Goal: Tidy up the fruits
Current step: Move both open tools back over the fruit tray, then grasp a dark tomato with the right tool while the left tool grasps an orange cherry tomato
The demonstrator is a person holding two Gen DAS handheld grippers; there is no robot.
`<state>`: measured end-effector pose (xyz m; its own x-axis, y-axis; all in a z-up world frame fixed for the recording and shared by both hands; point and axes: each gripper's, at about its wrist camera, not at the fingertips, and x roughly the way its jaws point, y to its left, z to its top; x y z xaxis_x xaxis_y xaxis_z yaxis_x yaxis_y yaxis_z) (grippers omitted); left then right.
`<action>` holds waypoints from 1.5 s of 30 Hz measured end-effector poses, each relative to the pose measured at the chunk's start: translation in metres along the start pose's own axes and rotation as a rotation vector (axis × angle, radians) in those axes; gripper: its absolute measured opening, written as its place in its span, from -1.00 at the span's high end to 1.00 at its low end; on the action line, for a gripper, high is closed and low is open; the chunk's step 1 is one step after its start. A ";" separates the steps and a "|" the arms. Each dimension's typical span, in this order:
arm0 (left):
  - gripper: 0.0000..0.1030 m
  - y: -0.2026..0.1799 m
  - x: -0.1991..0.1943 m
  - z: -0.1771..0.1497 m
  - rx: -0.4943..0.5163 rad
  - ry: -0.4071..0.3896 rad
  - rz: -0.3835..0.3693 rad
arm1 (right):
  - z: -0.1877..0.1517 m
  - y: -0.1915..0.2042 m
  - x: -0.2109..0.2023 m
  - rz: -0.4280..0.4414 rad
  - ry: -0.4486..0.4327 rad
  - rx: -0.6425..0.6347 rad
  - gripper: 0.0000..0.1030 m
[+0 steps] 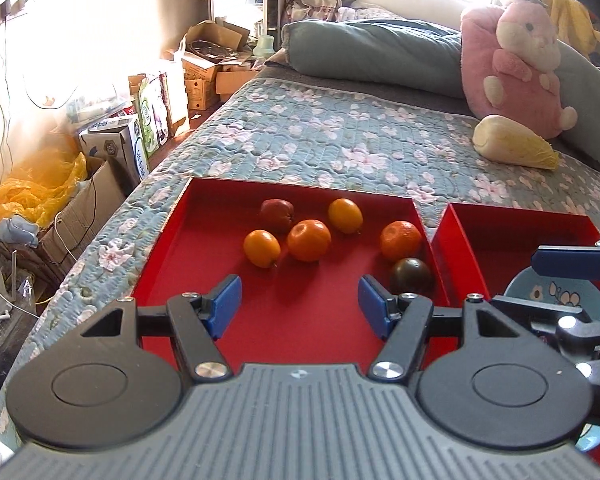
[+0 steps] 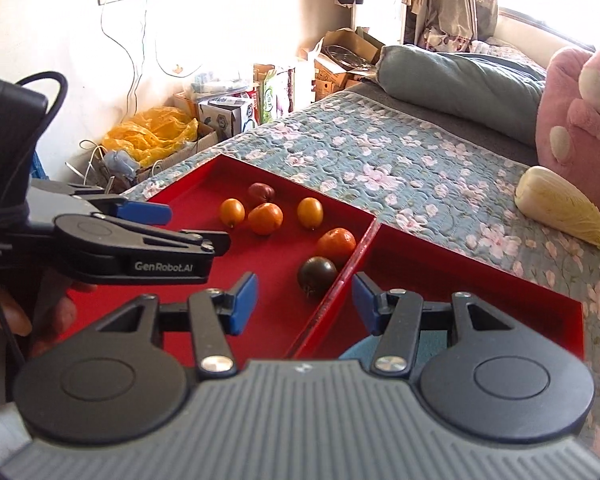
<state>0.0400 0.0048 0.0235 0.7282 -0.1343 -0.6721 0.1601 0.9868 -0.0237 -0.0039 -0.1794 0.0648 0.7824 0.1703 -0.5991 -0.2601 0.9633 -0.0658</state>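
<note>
On the bed, as the left wrist view is showing it, 2 red trays are lying side by side: the left tray is holding 6 fruits, namely a dark red fruit, 2 yellow-orange fruits, an orange, a mandarin and a dark tomato sitting near the tray's right wall. The left hand-held gripper is hovering over bare tray floor with its jaws standing apart and nothing between them. The right tray is holding a blue plate, partly hidden by the right hand-held gripper. A cabbage is lying farther back beside a pink plush toy. Over the wall between the 2 trays, in the right wrist view, the right hand-held gripper is hanging with its jaws parted and empty, while the dark tomato is resting just beyond its left finger.
</note>
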 end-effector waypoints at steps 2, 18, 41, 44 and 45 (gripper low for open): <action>-0.36 0.007 0.008 0.003 -0.007 0.009 0.013 | 0.005 0.003 0.010 0.008 0.009 -0.009 -0.06; -0.36 0.040 0.059 0.014 -0.097 0.087 0.033 | 0.017 0.013 0.090 -0.020 0.142 -0.128 0.18; -0.35 0.038 0.095 0.019 -0.021 0.101 0.048 | 0.003 0.028 0.097 -0.073 0.130 -0.272 0.25; -0.35 0.039 0.103 0.020 -0.002 0.105 0.052 | 0.004 0.021 0.081 -0.020 0.110 -0.160 0.25; -0.35 0.038 0.105 0.020 0.013 0.102 0.055 | 0.004 0.018 0.076 -0.004 0.106 -0.130 0.25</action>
<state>0.1354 0.0269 -0.0332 0.6648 -0.0693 -0.7438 0.1308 0.9911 0.0245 0.0528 -0.1480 0.0210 0.7211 0.1370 -0.6791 -0.3333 0.9280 -0.1667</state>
